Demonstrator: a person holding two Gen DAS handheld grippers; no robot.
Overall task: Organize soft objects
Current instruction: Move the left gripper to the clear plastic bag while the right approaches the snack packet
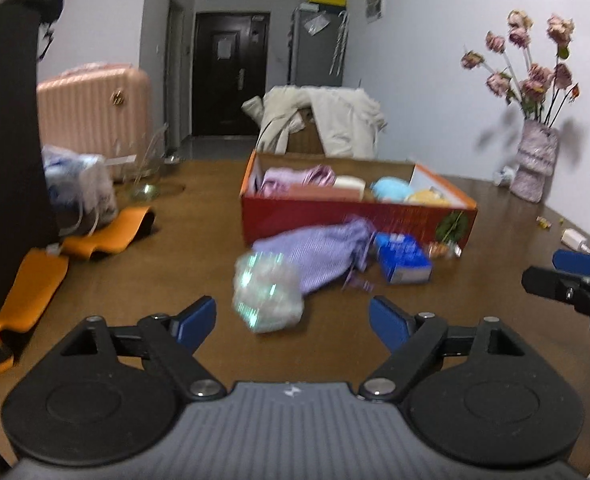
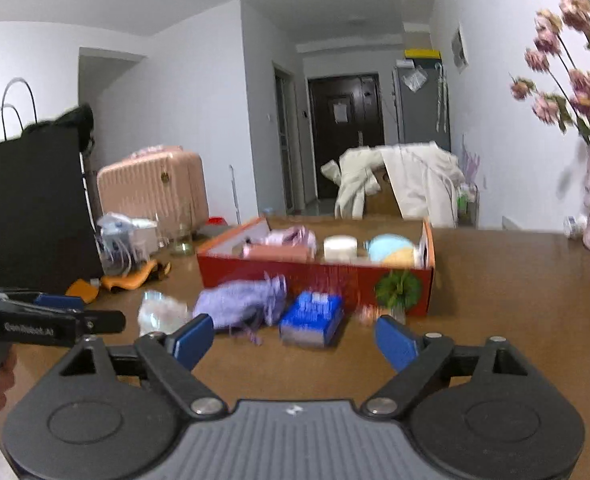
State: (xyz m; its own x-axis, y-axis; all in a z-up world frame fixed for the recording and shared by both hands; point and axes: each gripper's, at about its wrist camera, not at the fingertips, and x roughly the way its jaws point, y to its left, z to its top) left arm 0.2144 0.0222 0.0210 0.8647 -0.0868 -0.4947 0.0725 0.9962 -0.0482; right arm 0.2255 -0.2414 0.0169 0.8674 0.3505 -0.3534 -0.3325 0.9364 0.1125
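Left gripper (image 1: 293, 322) fingers spread apart, empty, above brown table (image 1: 199, 248). Right gripper (image 2: 295, 340) also apart, empty. Clear crinkly bag (image 1: 267, 292) lies just ahead of left gripper, touching purple pouch (image 1: 319, 250). Blue packet (image 1: 403, 258) beside pouch. All in front of red box (image 1: 355, 216), which holds soft items

text: none legible | left tongs (image 2: 47, 316) lettering: blurred
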